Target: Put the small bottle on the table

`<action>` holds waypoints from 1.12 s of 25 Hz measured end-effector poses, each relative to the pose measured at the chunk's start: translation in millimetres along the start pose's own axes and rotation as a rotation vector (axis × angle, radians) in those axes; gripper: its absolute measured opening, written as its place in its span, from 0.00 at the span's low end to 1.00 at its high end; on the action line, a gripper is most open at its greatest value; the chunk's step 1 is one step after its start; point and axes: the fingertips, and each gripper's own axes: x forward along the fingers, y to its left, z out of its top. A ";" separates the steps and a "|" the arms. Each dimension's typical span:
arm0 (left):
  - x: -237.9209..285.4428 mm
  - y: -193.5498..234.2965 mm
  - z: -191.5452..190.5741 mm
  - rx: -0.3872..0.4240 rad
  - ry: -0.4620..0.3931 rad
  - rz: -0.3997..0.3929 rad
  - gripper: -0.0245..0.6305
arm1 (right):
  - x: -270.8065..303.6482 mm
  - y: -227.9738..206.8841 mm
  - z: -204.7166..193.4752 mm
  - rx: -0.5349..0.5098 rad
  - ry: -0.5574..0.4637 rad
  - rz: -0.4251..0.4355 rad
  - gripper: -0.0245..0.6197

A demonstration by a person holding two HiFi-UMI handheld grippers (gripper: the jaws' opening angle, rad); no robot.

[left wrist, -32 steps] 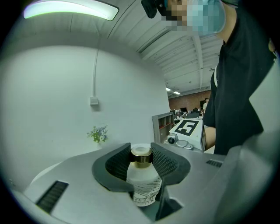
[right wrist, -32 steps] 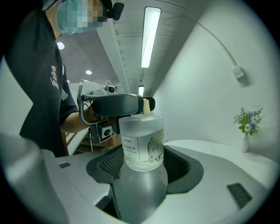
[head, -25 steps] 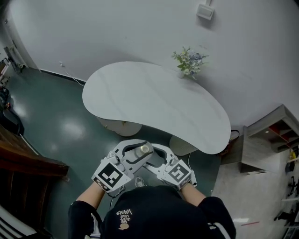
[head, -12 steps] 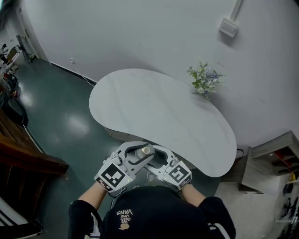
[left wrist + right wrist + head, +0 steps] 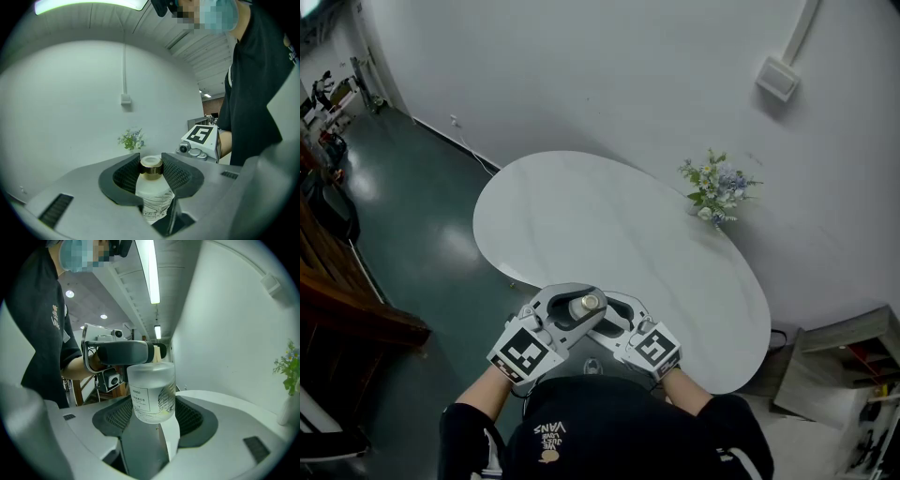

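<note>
The small frosted bottle (image 5: 587, 303) with a gold cap stands upright in my left gripper (image 5: 574, 307), close to my chest, at the near edge of the white kidney-shaped table (image 5: 609, 220). In the left gripper view, the dark pads of my left gripper (image 5: 151, 169) press on the bottle (image 5: 153, 190) at its neck and shoulder. My right gripper (image 5: 615, 321) faces it from the right. In the right gripper view, the base of the bottle (image 5: 151, 392) hangs between the spread jaws of the right gripper (image 5: 154, 417), with a gap on each side.
A small vase of flowers (image 5: 717, 187) stands at the table's far right edge, by the white wall. A wall box (image 5: 778, 78) hangs above it. Dark green floor (image 5: 422, 225) lies to the left, with wooden furniture (image 5: 356, 314) at the left edge and a shelf (image 5: 853, 361) at lower right.
The table has come nearer and now lies right in front of the grippers. Both grippers keep the same pose, with the bottle still held in the left one.
</note>
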 end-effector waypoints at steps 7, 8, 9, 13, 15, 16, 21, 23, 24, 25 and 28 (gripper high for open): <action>30.7 26.6 -3.5 -0.007 0.012 0.010 0.28 | 4.7 -38.5 -2.5 0.019 0.001 0.011 0.44; 33.8 30.9 -5.3 -0.008 0.015 0.006 0.28 | 7.3 -43.2 -3.5 0.023 0.001 0.009 0.44; 36.7 35.4 -7.5 -0.007 0.018 0.001 0.28 | 10.4 -48.1 -4.8 0.027 0.002 0.005 0.44; 48.3 60.5 -16.8 -0.005 0.023 -0.031 0.28 | 27.8 -72.4 -7.6 0.039 0.011 -0.023 0.44; 52.9 76.6 -21.3 -0.009 0.022 -0.053 0.28 | 39.1 -85.1 -7.0 0.051 0.012 -0.041 0.44; 54.8 84.3 -23.3 -0.010 0.020 -0.066 0.28 | 44.9 -90.3 -6.1 0.061 0.011 -0.047 0.44; 67.6 128.7 -32.8 0.000 0.017 -0.125 0.28 | 76.0 -129.8 -5.3 0.041 -0.005 -0.101 0.44; 74.1 148.4 -36.4 0.001 0.012 -0.145 0.28 | 87.8 -148.2 -7.7 0.052 -0.003 -0.136 0.44; 77.8 158.0 -38.1 0.000 0.010 -0.154 0.28 | 93.3 -157.1 -9.5 0.064 0.002 -0.151 0.44; 81.5 167.2 -39.8 0.001 0.008 -0.164 0.28 | 99.0 -165.6 -10.7 0.073 0.007 -0.162 0.44; 90.3 191.5 -48.4 0.016 0.012 -0.190 0.28 | 117.0 -186.6 -12.1 0.087 0.019 -0.184 0.44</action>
